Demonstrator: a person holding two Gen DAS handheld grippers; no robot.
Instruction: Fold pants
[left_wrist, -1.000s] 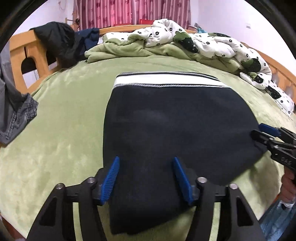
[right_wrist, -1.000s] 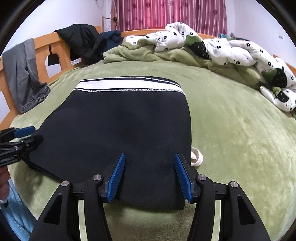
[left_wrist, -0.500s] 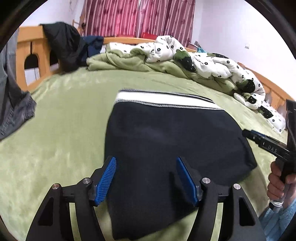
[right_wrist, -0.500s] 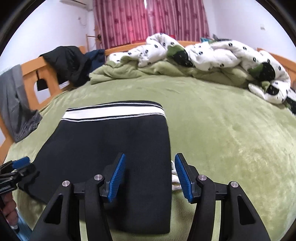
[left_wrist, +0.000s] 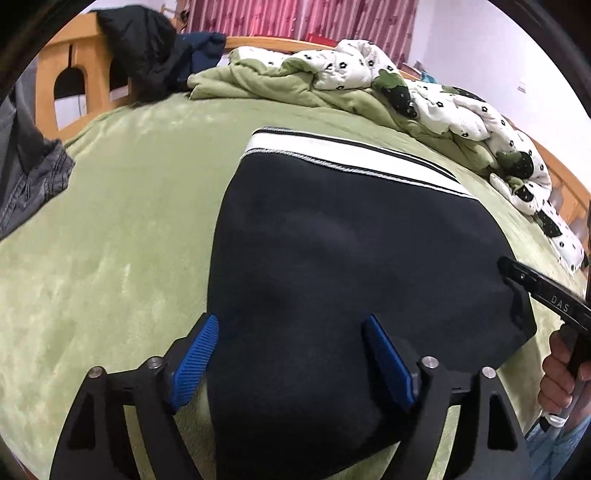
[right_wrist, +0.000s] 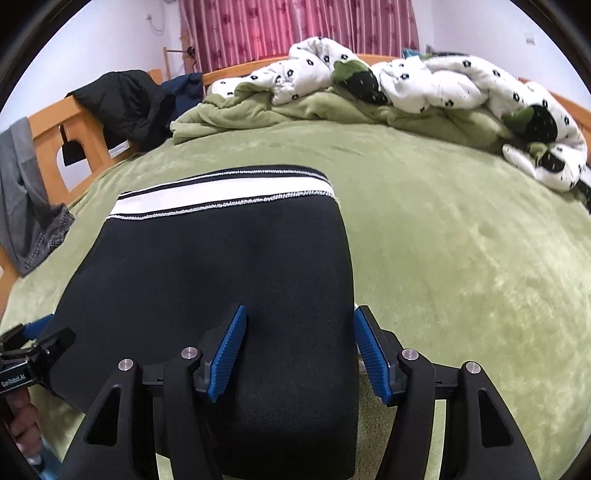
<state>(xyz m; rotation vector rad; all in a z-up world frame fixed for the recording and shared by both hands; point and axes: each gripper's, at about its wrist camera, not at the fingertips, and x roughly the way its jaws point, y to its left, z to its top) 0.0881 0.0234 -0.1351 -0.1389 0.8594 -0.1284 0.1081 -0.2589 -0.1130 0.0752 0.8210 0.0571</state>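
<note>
Dark navy pants (left_wrist: 354, 266) with a white striped waistband lie folded flat on the green bed; the right wrist view shows the same pants (right_wrist: 221, 266). My left gripper (left_wrist: 291, 350) hovers over the near left part of the fabric, its jaws opening, blue pads clear of the cloth. My right gripper (right_wrist: 299, 339) hangs over the near right edge of the pants, jaws also opening, nothing pinched. The right gripper's tip (left_wrist: 546, 295) shows at the right edge of the left wrist view, held by a hand (left_wrist: 561, 373).
A rumpled green and white patterned quilt (right_wrist: 406, 96) is heaped along the far side. Dark jackets (right_wrist: 125, 99) and grey jeans (right_wrist: 26, 206) hang on the wooden bed rail (left_wrist: 74, 85) at left. Bare green blanket (right_wrist: 461, 240) spreads right of the pants.
Both grippers' jaws have spread wider. The left gripper has shifted left so its left pad sits at the pants' edge; the right gripper has shifted right toward the right edge.
</note>
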